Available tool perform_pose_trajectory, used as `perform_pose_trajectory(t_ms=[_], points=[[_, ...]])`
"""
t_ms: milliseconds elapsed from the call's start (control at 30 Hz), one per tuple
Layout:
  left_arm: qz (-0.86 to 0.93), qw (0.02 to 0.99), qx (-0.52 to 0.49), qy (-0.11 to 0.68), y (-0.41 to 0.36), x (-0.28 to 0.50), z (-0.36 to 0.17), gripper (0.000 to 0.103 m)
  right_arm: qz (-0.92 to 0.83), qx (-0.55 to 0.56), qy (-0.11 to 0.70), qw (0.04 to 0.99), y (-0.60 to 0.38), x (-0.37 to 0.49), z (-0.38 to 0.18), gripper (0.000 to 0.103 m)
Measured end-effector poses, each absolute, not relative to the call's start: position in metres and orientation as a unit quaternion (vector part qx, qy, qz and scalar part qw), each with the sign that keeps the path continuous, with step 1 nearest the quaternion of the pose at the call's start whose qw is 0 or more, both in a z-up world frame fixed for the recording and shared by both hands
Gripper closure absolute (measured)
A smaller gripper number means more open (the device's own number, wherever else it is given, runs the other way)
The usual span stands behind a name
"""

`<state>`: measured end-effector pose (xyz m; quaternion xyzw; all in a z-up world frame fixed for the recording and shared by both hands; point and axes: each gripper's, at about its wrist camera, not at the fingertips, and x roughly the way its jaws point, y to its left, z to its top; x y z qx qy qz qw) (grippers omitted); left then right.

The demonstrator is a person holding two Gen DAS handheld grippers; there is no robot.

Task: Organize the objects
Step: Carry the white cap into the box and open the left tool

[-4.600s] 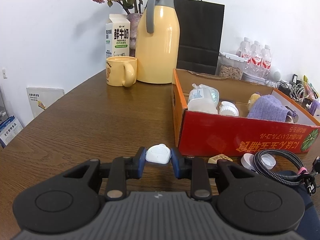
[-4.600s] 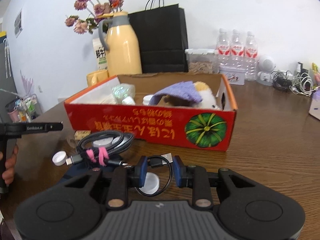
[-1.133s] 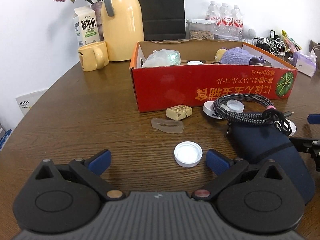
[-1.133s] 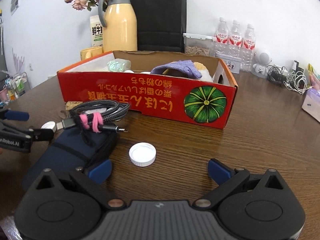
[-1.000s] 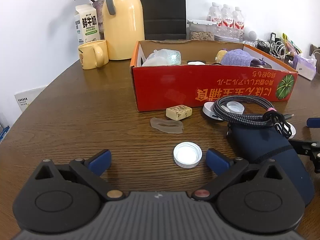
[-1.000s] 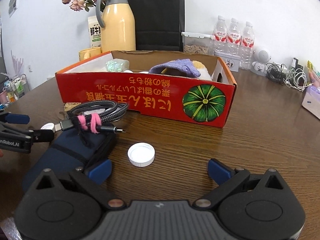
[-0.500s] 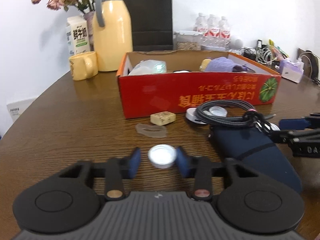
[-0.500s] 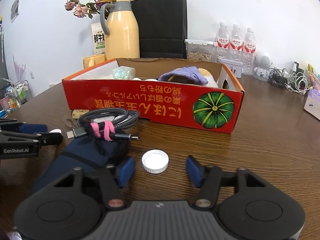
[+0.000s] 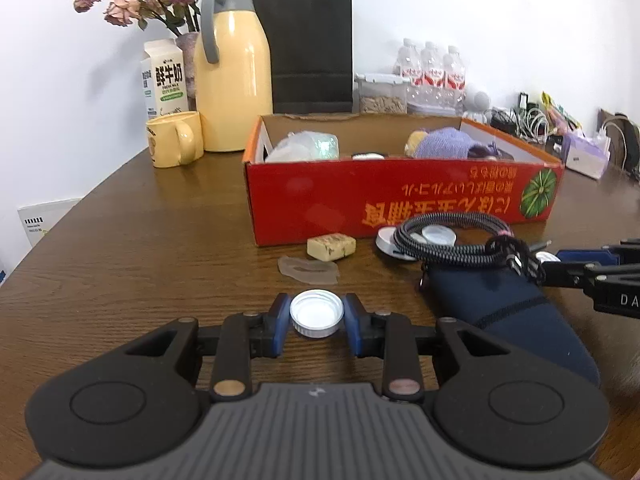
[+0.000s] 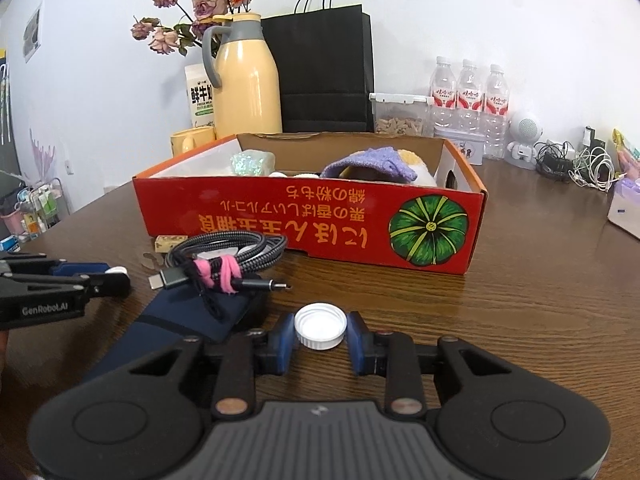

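Dark brown wood-grain table point(image 9: 120, 248) fills both views, its rounded edge curving away at the left beneath a plain white wall point(image 9: 480, 20). Along the back stand a tall yellow thermos jug point(image 9: 232, 80), a black paper bag point(image 9: 312, 48) and three clear water bottles point(image 10: 468, 96). The red cardboard box printed with a green pumpkin point(image 10: 312, 220) sits mid-table, open-topped. In front of it lie a coiled black braided cable tied with pink point(image 10: 228, 260) and a navy fabric pouch point(image 9: 508, 312). The left gripper point(image 9: 316, 316) is narrowed onto a white plastic bottle cap point(image 9: 317, 314), both blue pads touching its rim. The right gripper point(image 10: 320, 330) is closing on a second white ribbed cap point(image 10: 320, 326), pads against its sides. Bare tabletop stretches left of the box and right of the pumpkin end.
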<state>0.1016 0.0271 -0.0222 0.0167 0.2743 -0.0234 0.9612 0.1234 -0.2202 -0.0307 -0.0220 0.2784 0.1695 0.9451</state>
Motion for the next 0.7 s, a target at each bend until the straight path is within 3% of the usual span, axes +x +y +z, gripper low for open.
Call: perform_pose_trajectory(t_ms=[700], points=[[-0.038, 0.985, -0.007, 0.169, 0.009, 0.143, 0.053, 0.073, 0.179, -0.024, 0.171, 0.969, -0.204, 0.155, 0.039, 0.076]])
